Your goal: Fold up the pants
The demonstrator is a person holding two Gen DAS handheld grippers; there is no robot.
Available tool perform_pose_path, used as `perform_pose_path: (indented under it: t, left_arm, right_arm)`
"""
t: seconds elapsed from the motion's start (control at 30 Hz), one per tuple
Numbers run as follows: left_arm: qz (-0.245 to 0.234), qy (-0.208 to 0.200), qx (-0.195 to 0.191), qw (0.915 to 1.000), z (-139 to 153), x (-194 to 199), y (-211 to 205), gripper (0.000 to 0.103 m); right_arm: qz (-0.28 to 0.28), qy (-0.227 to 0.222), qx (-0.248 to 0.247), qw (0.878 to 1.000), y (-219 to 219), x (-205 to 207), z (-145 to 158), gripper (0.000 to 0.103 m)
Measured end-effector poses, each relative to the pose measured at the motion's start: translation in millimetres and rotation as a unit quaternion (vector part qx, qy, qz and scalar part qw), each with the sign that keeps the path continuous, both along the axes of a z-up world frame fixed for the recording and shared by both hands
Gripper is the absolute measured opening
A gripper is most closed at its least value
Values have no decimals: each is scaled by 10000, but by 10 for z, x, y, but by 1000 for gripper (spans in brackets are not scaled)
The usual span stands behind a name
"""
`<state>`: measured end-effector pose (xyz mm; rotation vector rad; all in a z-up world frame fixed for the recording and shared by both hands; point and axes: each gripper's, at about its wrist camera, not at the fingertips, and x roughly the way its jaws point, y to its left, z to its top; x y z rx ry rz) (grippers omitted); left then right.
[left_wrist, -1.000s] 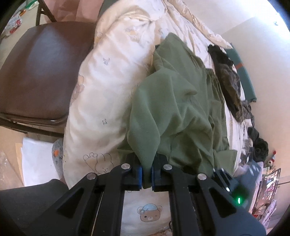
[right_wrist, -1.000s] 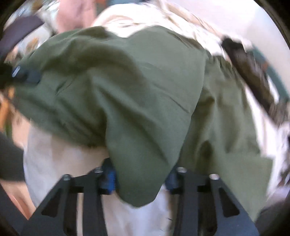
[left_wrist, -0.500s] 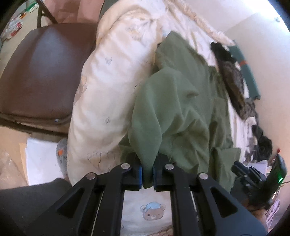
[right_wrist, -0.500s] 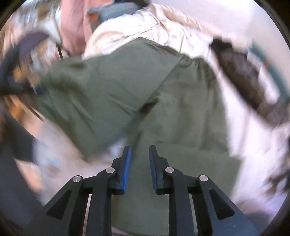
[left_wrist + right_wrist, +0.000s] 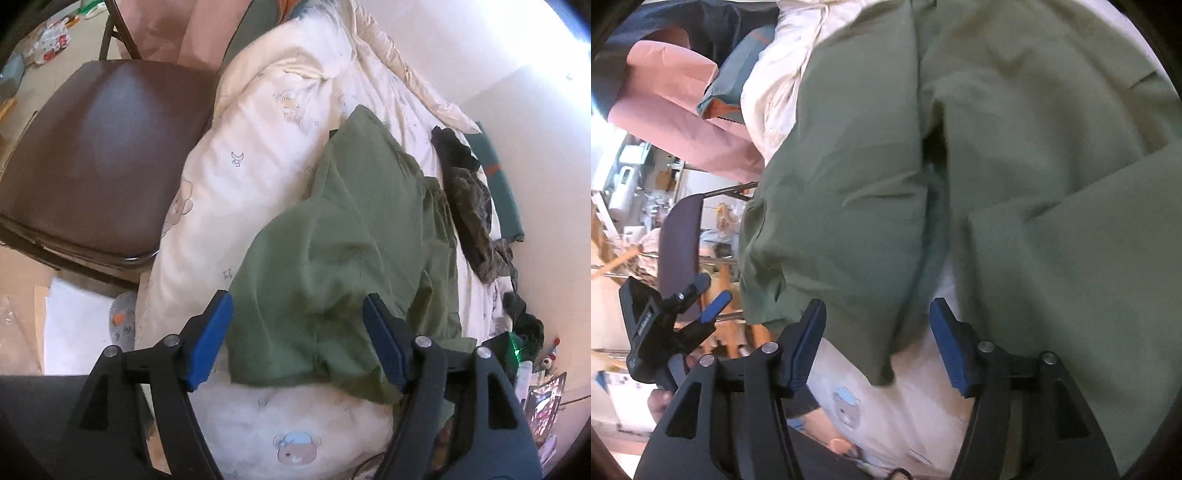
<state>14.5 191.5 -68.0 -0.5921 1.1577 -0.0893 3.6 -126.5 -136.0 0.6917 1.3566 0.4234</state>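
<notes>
Left wrist view showed soft olive-green pants [image 5: 343,258] lying rumpled and folded over near the bed's near edge, on a cream bear-print quilt [image 5: 258,155]. Both the left claw [image 5: 297,343] and right claw [image 5: 877,343] were opening, gripping nothing. A brown vinyl chair [image 5: 99,147] stood beside the bed.

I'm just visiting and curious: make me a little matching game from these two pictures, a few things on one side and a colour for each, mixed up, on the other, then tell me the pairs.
Things:
1. pants
2. chair seat
3. quilt
4. gripper pads

Colours:
A. blue
B. cream with little cartoon prints
C. olive green
D. dark brown

Pairs: 1-C, 2-D, 3-B, 4-A.
</notes>
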Motion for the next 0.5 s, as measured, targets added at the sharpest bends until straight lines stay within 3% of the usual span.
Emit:
perform_pose_path:
  t: [0.03, 0.07, 0.13, 0.17, 0.2, 0.27, 0.33, 0.37, 0.43, 0.5]
  left_arm:
    - [-62, 320, 367, 9988, -126, 83, -62, 70]
    - [-147, 663, 651, 9956, -268, 141, -111, 70]
    - [-409, 1396, 964, 9847, -593, 181, -210, 70]
    - [-578, 1766, 1006, 9774, -760, 173, -268, 70]
    - [-684, 1875, 1036, 9744, -819, 160, -308, 72]
    - [-1085, 1769, 1391, 9683, -801, 159, -446, 74]
    - [-1129, 1742, 1539, 9660, -786, 157, -471, 78]
    - [-1037, 1764, 1517, 9670, -770, 157, -434, 78]
    - [-841, 1628, 1500, 9716, -653, 142, -365, 76]
    - [-562, 1071, 1284, 9843, -377, 89, -274, 76]
  right_arm:
    - [91, -20, -100, 9999, 68, 12, -29, 31]
    - [167, -39, -171, 9997, 120, 16, -46, 13]
    - [447, -235, -424, 9978, 232, 6, 60, 0]
    - [542, -409, -742, 9949, 256, -6, 147, 0]
    - [613, -514, -957, 9922, 251, -24, 229, 0]
    - [651, -269, -1306, 9889, 180, -34, 195, 0]
    - [723, 52, -1502, 9860, 123, 3, 32, 1]
    - [739, 218, -1390, 9873, 116, 16, -35, 6]
    - [918, 572, -1039, 9887, 141, 44, -73, 7]
    - [1051, 319, -1190, 9868, 134, 59, 132, 7]
